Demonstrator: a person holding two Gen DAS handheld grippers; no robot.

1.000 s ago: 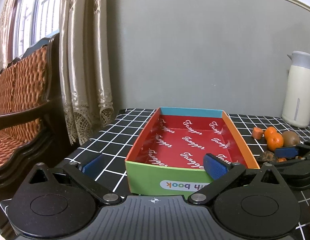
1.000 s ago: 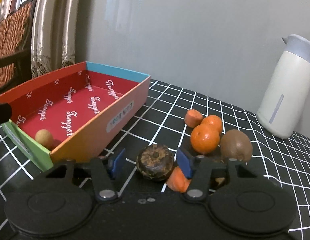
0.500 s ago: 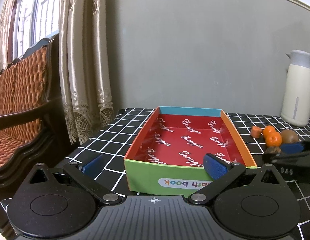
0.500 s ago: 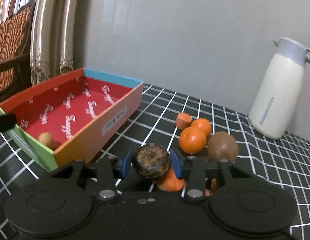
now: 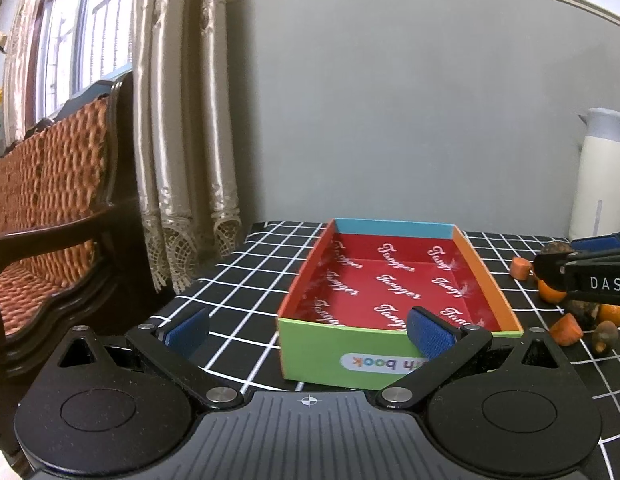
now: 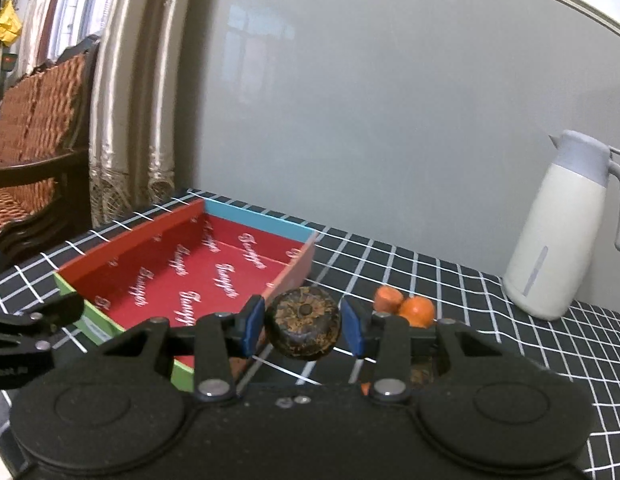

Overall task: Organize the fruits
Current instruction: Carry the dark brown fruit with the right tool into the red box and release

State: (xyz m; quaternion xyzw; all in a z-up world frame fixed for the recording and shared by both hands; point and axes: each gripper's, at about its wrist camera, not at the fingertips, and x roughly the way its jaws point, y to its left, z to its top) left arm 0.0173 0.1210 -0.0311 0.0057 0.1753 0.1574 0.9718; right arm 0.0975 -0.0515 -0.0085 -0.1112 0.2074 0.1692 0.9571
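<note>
Right wrist: fingers (image 6: 352, 329) clamp dark fruit (image 6: 304, 328) beside box rim (image 6: 295, 264).

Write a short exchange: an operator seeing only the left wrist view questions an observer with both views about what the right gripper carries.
Operator: Is the right gripper gripping anything?
Observer: Yes. Its jaws have just been closing and are shut on a dark round fruit, with a blue pad on each side.
Operator: How is the fruit turned?
Observer: Its stem end faces the wrist camera.
</note>
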